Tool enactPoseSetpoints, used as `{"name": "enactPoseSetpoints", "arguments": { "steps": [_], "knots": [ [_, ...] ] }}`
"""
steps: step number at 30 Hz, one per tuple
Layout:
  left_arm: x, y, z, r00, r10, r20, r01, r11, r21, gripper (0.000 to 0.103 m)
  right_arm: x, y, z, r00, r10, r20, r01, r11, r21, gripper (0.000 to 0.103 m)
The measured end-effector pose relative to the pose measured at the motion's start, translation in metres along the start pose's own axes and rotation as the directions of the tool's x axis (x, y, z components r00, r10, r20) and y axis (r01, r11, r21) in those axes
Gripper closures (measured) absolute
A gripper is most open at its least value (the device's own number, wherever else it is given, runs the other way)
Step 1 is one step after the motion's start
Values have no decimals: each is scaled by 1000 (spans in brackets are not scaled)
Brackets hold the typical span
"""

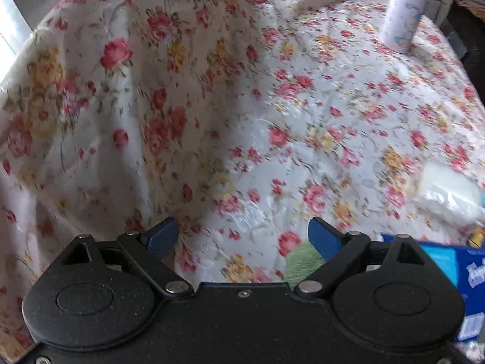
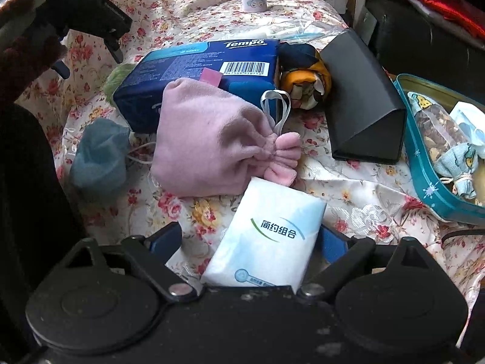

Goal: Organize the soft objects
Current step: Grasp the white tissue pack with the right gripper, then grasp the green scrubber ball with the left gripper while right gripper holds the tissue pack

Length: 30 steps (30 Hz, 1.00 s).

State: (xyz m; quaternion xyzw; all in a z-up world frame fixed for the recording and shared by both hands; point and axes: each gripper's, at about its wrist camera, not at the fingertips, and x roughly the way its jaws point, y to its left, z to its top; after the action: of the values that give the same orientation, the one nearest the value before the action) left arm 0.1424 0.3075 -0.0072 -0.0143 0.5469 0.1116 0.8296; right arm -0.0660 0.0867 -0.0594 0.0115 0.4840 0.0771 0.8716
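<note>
The right gripper (image 2: pixel 251 239) points steeply down over a small white-and-pale-blue plastic pack of tissues (image 2: pixel 266 236) that lies flat on the floral-clothed table (image 2: pixel 363 209). Its blue fingers (image 2: pixel 330 241) are spread wide, one on each side of the pack; the right one sits close against the pack's edge, the left one stands apart with bare cloth between. No squeeze shows on the wrapper, so I judge this a straddle ahead of a grasp, not a hold.

Just beyond the pack, and touching its far corner, lies a plump pink fleece drawstring pouch (image 2: pixel 209 142) with a white ribbon loop, leaning against a long dark-blue Tempo tissue package (image 2: pixel 194 66). A grey-blue knitted sock or cloth (image 2: pixel 100 157) lies to the left, a black triangular case (image 2: pixel 360 103) to the right, and past it an open teal metal tin (image 2: pixel 424 179) already holding small cloth bags (likely the collecting place, which would explain why the soft pieces lie gathered near it).

The left gripper (image 1: pixel 242 236) hovers over bare floral cloth, its blue fingers (image 1: pixel 162 236) spread with nothing between them, seemingly kept clear so the other can work. A pale lilac printed bottle (image 1: pixel 401 12) stands upright at the far side.
</note>
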Motion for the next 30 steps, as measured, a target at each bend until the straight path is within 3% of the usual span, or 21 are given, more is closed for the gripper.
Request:
{"name": "enactPoseSetpoints", "arguments": {
  "steps": [4, 7, 12, 17, 23, 30],
  "knots": [
    [-9, 3, -5, 998, -66, -20, 66, 998, 22, 14, -2, 2, 0, 999, -35, 13, 35, 999, -19, 27],
    [-15, 5, -9, 995, -91, -33, 93, 995, 39, 14, -5, 0, 1, 998, -56, 27, 56, 998, -18, 47],
    [-20, 6, -17, 990, -132, -59, 137, 986, 91, 14, -7, -8, 3, 999, -36, 24, 36, 999, 7, 48],
    [-28, -7, -30, 992, -116, -51, 125, 958, 258, 14, -10, -9, 3, 999, -25, 21, 25, 1000, 16, 48],
    [-28, -28, -41, 992, -111, -62, 127, 852, 508, 14, -11, -12, 3, 1000, -4, 9, 4, 999, 43, 48],
    [-8, -47, -30, 991, -97, -96, 136, 749, 649, 24, -15, -13, 5, 1000, -3, 9, 2, 999, 51, 48]
  ]
}}
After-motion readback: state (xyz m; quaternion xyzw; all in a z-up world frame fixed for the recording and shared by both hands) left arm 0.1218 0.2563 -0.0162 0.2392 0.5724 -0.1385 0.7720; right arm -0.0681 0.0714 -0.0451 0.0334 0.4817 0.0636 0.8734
